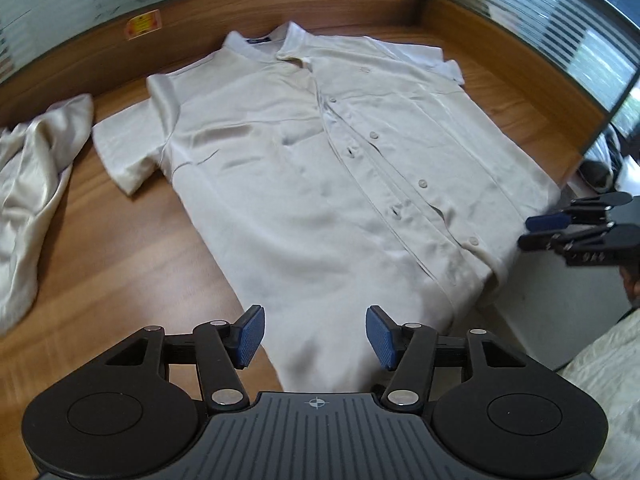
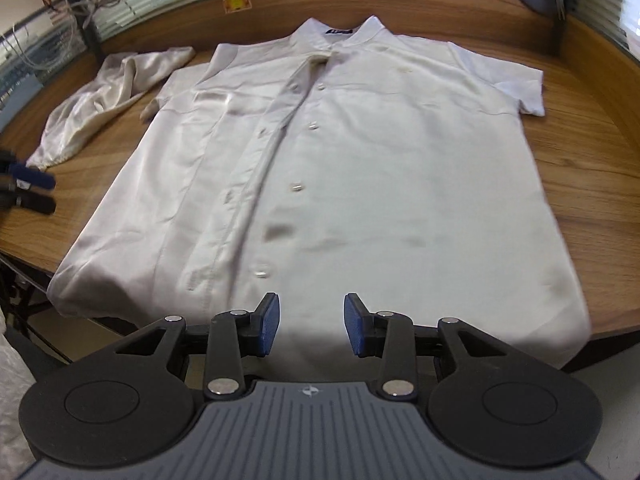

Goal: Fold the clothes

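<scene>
Cream short-sleeve shirt [image 2: 360,168] lies flat, buttoned, front up, on the wooden table [image 2: 592,184], hem hanging over the near edge. Folding not yet begun, I judge; next move needs hem or side grabs. Left gripper [image 1: 315,336] and right gripper [image 2: 312,323] both gape empty above the hem. Crumpled satin garment [image 1: 36,184] sits far left.

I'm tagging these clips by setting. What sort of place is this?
Probably an office, not a home. The shirt lies on a wooden desk ringed by a raised wooden partition, topped with striped frosted glass. Cables hang behind it.
</scene>
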